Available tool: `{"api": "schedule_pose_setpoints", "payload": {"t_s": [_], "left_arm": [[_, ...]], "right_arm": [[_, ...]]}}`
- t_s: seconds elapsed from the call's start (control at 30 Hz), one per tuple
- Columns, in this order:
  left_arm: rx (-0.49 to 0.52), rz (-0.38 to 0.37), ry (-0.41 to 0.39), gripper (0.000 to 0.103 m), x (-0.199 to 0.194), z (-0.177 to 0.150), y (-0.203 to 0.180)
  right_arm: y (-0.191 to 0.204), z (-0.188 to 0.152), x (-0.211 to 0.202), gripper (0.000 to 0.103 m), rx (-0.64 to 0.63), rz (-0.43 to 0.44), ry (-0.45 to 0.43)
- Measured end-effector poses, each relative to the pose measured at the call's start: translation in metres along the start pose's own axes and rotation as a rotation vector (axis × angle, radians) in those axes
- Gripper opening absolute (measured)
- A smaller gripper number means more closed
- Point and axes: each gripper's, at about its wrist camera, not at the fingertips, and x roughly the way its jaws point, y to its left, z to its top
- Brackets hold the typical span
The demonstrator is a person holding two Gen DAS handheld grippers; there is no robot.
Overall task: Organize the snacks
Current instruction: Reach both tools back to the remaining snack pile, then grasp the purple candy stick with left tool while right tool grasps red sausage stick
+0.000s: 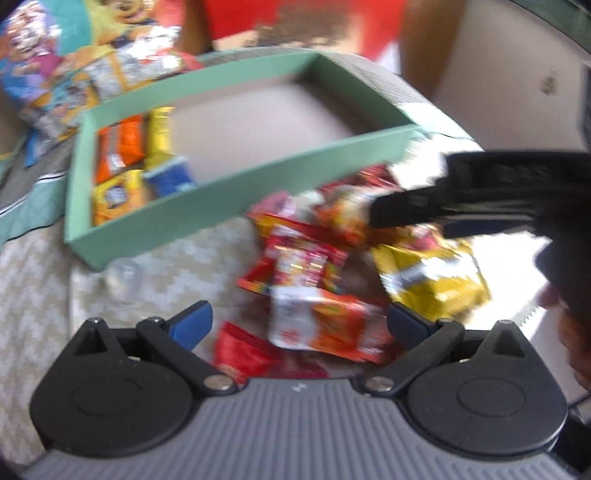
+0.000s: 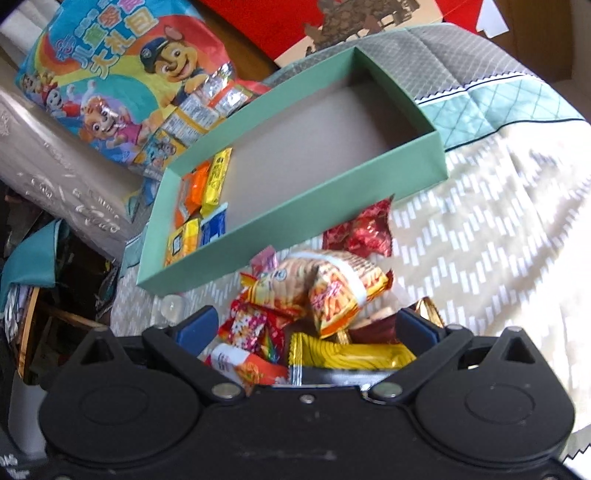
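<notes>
A green cardboard box (image 1: 229, 206) (image 2: 295, 218) lies on the patterned cloth, with several small snack packs (image 1: 125, 166) (image 2: 199, 206) lined up at its left end. In front of it lies a loose pile of red, orange and yellow snack packets (image 1: 325, 266) (image 2: 314, 302). My left gripper (image 1: 299, 325) is open above the near edge of the pile, an orange-white packet (image 1: 321, 328) between its blue fingers, not clamped. My right gripper (image 2: 306, 328) is open over the pile; it also shows as a black shape in the left wrist view (image 1: 461, 199). The image is blurred.
A big cartoon snack bag (image 1: 66, 62) (image 2: 122, 74) lies behind the box at the left. A small clear round object (image 1: 123, 280) (image 2: 171, 306) sits by the box's near corner. A red board (image 2: 332, 22) stands at the back. Clutter lies beyond the table's left edge (image 2: 55, 295).
</notes>
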Motion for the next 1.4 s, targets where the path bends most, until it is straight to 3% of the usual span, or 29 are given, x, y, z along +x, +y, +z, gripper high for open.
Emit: {"api": "schedule_pose_setpoints", "payload": {"t_s": [0.1,0.17,0.37,0.57,0.73,0.8,0.87,0.93,1.13,1.2,1.4], "left_arm": [[0.037,0.020,-0.006,0.098,0.002,-0.004,-0.008],[0.013,0.042,0.003,0.089,0.005,-0.006,-0.001],[-0.059,-0.010,0.031,0.088,-0.007,-0.026,0.036],[-0.001,0.000,0.075,0.089,-0.010,-0.050,0.040],[-0.050,0.097,0.132,0.085,0.010,-0.061,0.049],[-0.096,0.141,0.116,0.085,0.015,-0.061,0.058],[-0.138,0.155,0.098,0.085,0.017,-0.057,0.067],[-0.159,0.173,0.081,0.083,0.019,-0.052,0.074],[-0.077,0.157,0.070,0.058,0.021,-0.043,0.072],[-0.050,0.134,0.065,0.037,0.024,-0.038,0.066],[-0.152,0.181,0.050,0.036,0.027,-0.031,0.081]], "right_arm": [[0.005,-0.003,0.000,0.103,-0.020,0.013,0.009],[0.013,-0.005,-0.002,0.101,-0.054,0.023,-0.001],[0.045,-0.016,0.004,0.073,-0.224,0.089,0.056],[0.070,-0.037,0.029,0.072,-0.385,0.056,0.165],[0.079,-0.055,0.050,0.073,-0.518,-0.017,0.210],[0.086,-0.059,0.050,0.063,-0.561,-0.026,0.185],[0.088,-0.059,0.050,0.030,-0.547,-0.007,0.174],[0.090,-0.054,0.052,0.014,-0.521,-0.014,0.155],[0.087,-0.038,0.049,0.014,-0.395,0.040,0.113],[0.086,-0.033,0.051,0.014,-0.353,0.067,0.106],[0.089,-0.023,0.073,0.018,-0.293,0.075,0.107]]}}
